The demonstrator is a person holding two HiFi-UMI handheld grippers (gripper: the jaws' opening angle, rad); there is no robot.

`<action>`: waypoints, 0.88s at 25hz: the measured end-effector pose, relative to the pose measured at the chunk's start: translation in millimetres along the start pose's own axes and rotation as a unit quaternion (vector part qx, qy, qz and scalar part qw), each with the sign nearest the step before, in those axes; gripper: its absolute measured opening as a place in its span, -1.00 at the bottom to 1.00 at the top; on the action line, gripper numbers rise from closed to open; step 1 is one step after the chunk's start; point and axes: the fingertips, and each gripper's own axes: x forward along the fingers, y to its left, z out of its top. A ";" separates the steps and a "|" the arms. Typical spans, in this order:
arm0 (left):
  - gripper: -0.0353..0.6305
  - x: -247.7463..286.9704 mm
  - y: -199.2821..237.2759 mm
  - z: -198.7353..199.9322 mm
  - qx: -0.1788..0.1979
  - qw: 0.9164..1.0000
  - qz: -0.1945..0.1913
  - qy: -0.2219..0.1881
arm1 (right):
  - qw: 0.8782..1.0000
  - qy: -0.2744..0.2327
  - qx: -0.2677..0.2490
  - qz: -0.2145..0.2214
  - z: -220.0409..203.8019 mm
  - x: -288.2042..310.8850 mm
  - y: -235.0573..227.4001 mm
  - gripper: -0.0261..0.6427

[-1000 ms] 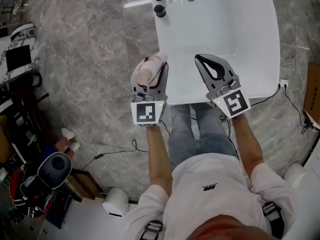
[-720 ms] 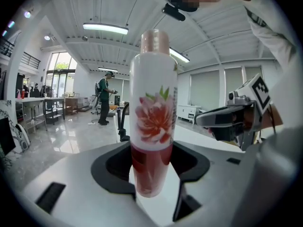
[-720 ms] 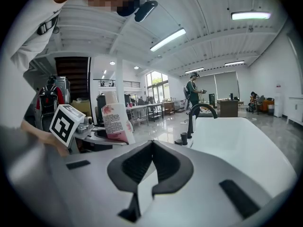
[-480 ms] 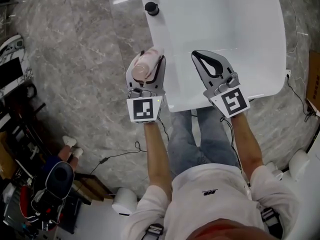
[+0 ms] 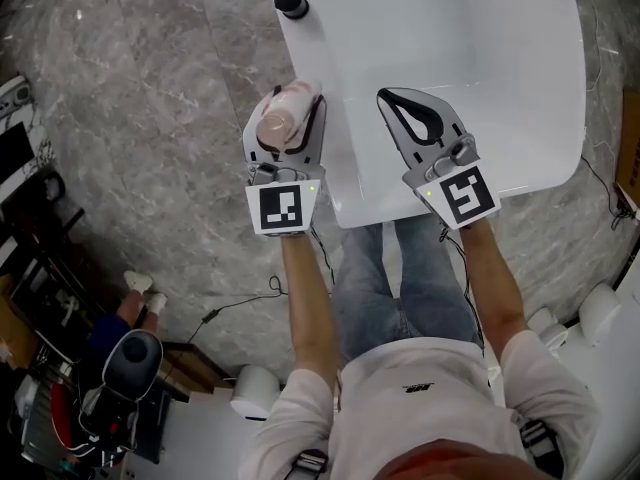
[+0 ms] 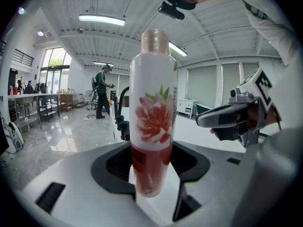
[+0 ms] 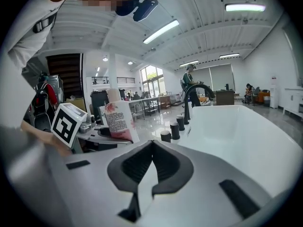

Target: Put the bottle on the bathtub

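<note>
Plastic bottle [image 6: 153, 112], stiff, glossy, probably light; left gripper [image 6: 151, 167] clamps its lower body; right gripper [image 7: 150, 150] closed, empty.

bathtub [image 5: 480, 58] far end cut off at top edge.

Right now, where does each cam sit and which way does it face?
Head view: on the head, steeply down at the tub; shows arms, legs, left claw, right claw.
Left gripper view: on left claw, along jaws shut on the upright bottle; right claw at right.
Right gripper view: on right claw, over shut empty jaws toward tub and taps.
Shared: bottle shows in all three.
</note>
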 end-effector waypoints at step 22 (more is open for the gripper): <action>-0.19 50.5 8.1 -37.3 0.019 0.999 -0.020 0.021 | 1.000 0.016 0.019 -0.013 -39.0 25.0 -21.0 -0.94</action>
